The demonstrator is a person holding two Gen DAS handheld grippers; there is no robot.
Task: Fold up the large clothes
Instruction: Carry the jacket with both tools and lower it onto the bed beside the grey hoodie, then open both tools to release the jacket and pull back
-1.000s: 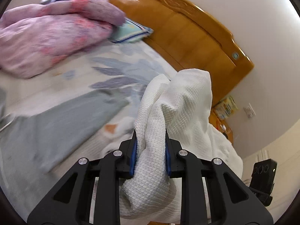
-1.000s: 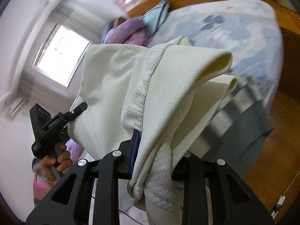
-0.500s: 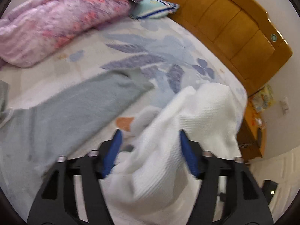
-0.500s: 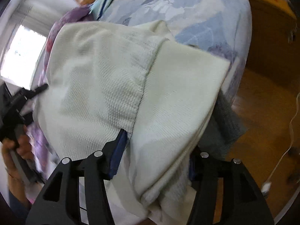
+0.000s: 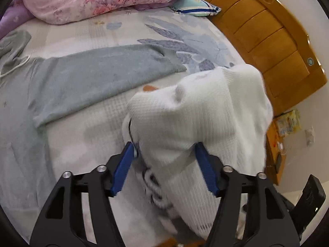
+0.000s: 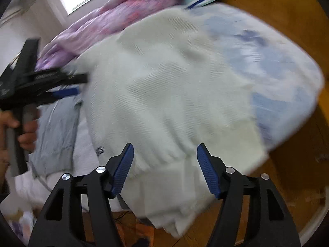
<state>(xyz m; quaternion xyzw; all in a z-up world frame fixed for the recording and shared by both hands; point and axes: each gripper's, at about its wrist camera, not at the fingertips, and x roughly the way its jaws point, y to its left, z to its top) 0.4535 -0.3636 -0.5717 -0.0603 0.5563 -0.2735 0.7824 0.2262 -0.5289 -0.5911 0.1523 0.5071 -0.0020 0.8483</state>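
Note:
A white knit garment (image 5: 205,113) lies bunched on the bed's near corner, over the floral sheet (image 5: 185,39). My left gripper (image 5: 164,164) points down at it. Its jaws stand wide and are closing, with a fold of the white cloth loose between the blue pads (image 5: 122,166). In the right wrist view the same garment (image 6: 164,82) spreads across the bed and hangs over the edge. My right gripper (image 6: 164,164) is over its hem, jaws wide and opening, pads (image 6: 206,173) clear of the cloth. The left gripper (image 6: 41,86) shows at the left, held by a hand (image 6: 24,135).
A grey garment (image 5: 92,76) lies flat on the bed left of the white one. A pink quilt (image 5: 92,0) and a pillow (image 5: 195,10) sit at the far end by the wooden headboard (image 5: 267,41). A cluttered bedside table (image 5: 285,127) and wooden floor (image 6: 287,185) border the bed.
Both grippers came down toward the bed and went from shut on the white garment to wide apart. The garment dropped from a hanging bunch onto the mattress.

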